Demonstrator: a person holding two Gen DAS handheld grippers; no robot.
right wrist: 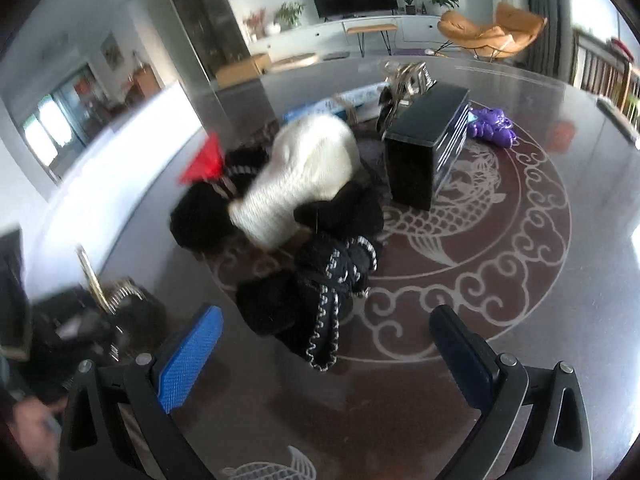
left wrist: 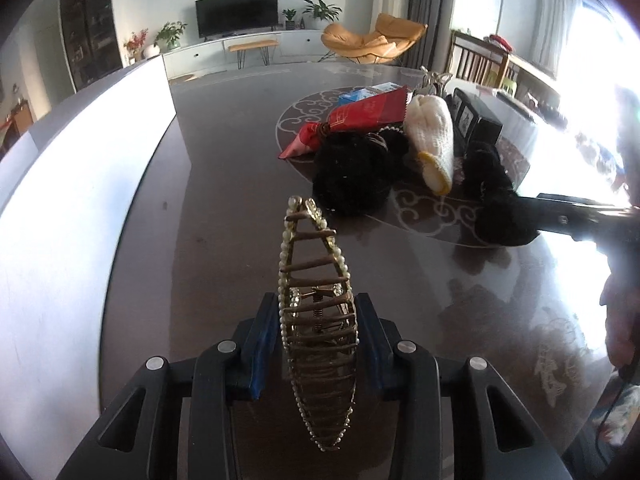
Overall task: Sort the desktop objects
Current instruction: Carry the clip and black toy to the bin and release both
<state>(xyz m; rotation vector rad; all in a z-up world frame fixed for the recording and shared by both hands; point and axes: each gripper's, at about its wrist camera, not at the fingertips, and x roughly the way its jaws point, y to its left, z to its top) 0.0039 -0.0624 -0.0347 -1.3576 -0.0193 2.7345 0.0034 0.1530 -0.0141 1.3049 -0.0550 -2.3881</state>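
- Pearl-trimmed and gold-wired, a large claw hair clip [left wrist: 318,332] sits clamped between the blue pads of the left gripper [left wrist: 316,344], the jaws narrowed onto its sides.
- Its long axis runs straight out along the fingers, the tip pointing away toward the pile and clear of the dark patterned table [left wrist: 224,208].
- Sorting looks barely begun: one item is lifted, nothing yet seems set in a place of its own.
- Left on the table in a heap: black knitted pieces [right wrist: 320,292], a white knitted glove [right wrist: 304,176], a red packet [left wrist: 368,114], a black drawer box [right wrist: 428,152] and a purple toy [right wrist: 490,122] beyond it.
- The right gripper [right wrist: 324,344] hangs wide open and empty, just short of the black knitwear.
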